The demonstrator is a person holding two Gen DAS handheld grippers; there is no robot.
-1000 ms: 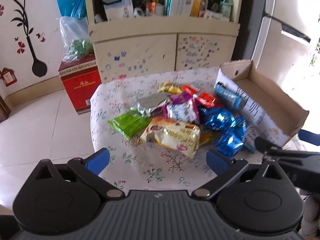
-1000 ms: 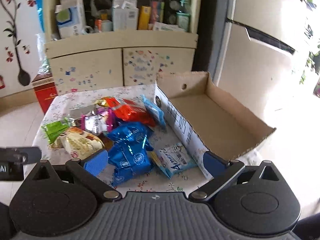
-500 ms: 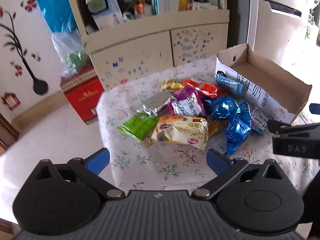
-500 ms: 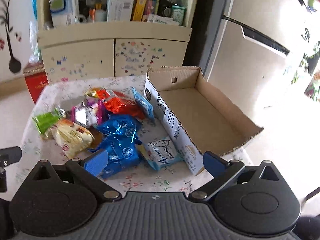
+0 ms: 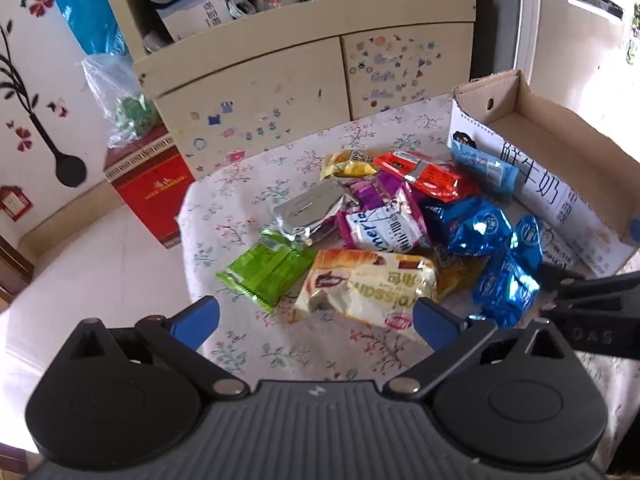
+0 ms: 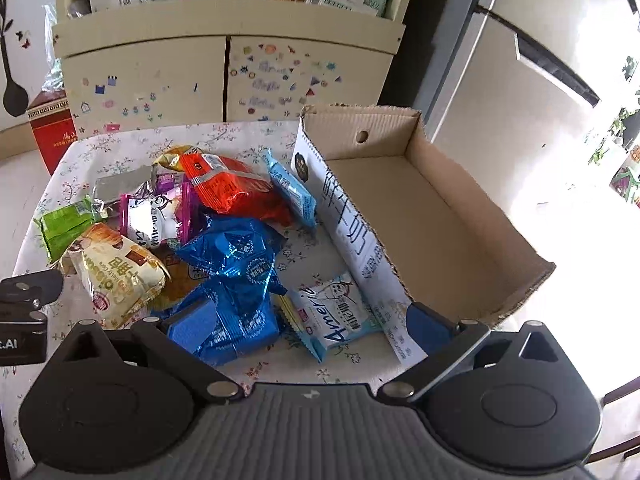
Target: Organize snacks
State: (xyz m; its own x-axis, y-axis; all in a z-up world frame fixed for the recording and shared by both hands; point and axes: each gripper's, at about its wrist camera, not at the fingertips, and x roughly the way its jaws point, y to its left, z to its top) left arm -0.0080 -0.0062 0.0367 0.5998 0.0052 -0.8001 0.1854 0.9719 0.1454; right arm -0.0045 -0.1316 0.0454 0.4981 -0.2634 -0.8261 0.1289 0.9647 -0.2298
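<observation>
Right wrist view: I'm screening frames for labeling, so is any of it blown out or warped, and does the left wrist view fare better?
Right wrist view: floor beyond the cardboard box is blown out white; cabinet edges bow from fisheye. Left wrist view: blue foil packets show glare, croissant pack print stays readable, upper right corner overexposed.
</observation>
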